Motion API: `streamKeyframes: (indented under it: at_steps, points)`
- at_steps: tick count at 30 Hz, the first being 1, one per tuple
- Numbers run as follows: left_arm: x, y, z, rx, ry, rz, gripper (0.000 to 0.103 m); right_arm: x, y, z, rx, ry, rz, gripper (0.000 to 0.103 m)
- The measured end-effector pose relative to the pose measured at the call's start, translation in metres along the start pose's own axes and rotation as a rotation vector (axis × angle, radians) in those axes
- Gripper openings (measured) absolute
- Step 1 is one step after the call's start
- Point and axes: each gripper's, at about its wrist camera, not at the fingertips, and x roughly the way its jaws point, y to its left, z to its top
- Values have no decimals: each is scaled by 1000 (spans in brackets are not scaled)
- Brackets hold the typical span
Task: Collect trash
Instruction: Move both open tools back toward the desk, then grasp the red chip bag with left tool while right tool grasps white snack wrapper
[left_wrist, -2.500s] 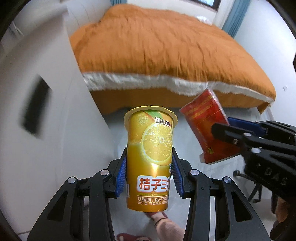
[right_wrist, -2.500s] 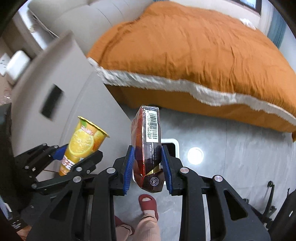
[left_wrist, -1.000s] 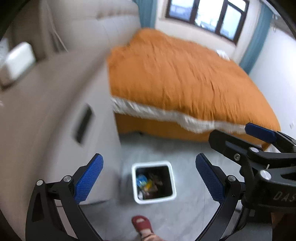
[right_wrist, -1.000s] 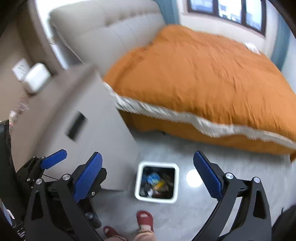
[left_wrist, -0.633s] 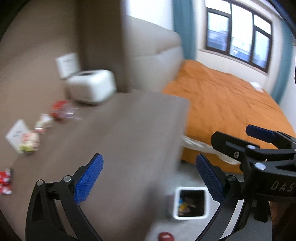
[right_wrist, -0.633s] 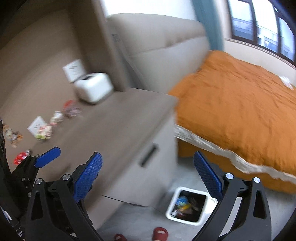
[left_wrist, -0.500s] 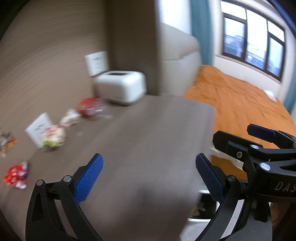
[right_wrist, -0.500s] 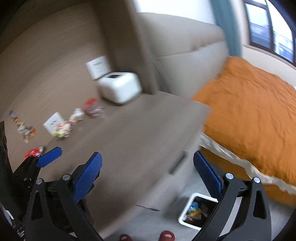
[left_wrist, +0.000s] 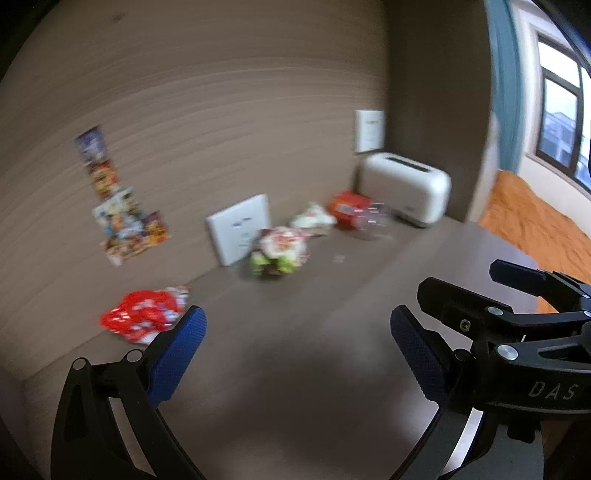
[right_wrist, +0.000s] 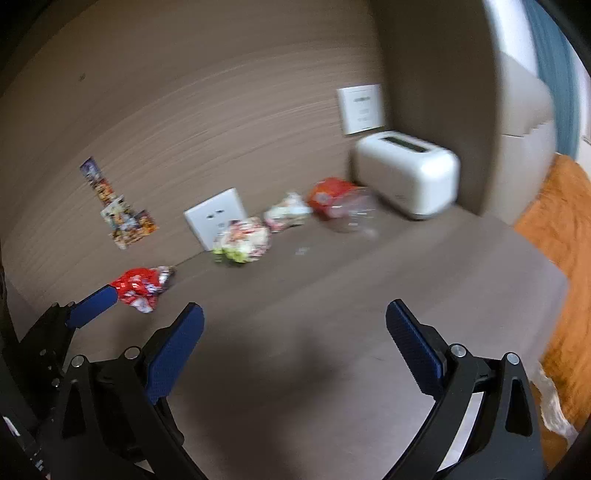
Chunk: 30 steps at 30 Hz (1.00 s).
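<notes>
Several pieces of trash lie along the back of the brown cabinet top (left_wrist: 314, 354). A crumpled red wrapper (left_wrist: 142, 314) (right_wrist: 140, 286) lies at the left. A white and green wrapper (left_wrist: 280, 251) (right_wrist: 243, 240) lies in the middle, a smaller white wrapper (left_wrist: 312, 219) (right_wrist: 286, 214) behind it. A red pack with clear plastic (left_wrist: 351, 212) (right_wrist: 336, 201) lies by the toaster. My left gripper (left_wrist: 295, 350) is open and empty above the top. My right gripper (right_wrist: 295, 343) is open and empty beside it, to its right. The trash bin is out of view.
A white toaster (left_wrist: 404, 194) (right_wrist: 406, 177) stands at the back right by a wall panel. White socket plates (left_wrist: 240, 229) (right_wrist: 216, 218) sit on the wall, stickers (left_wrist: 122, 218) to their left. The orange bed (left_wrist: 535, 229) lies past the cabinet's right edge.
Both grippers let go of the orange cup and the red pack over the bin. They then swung up and left from the bin to the cabinet top and stayed open.
</notes>
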Motion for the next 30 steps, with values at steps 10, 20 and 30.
streamKeyframes:
  at_steps: [10, 20, 30]
  points:
    - [48, 92, 3, -101, 50, 185, 98, 94, 68, 34, -92, 61, 56, 98]
    - [110, 155, -7, -157, 157, 318, 98, 189, 88, 60, -178, 129, -34, 98]
    - [136, 166, -7, -183, 186, 202, 78, 229, 98, 61, -230, 193, -56, 58]
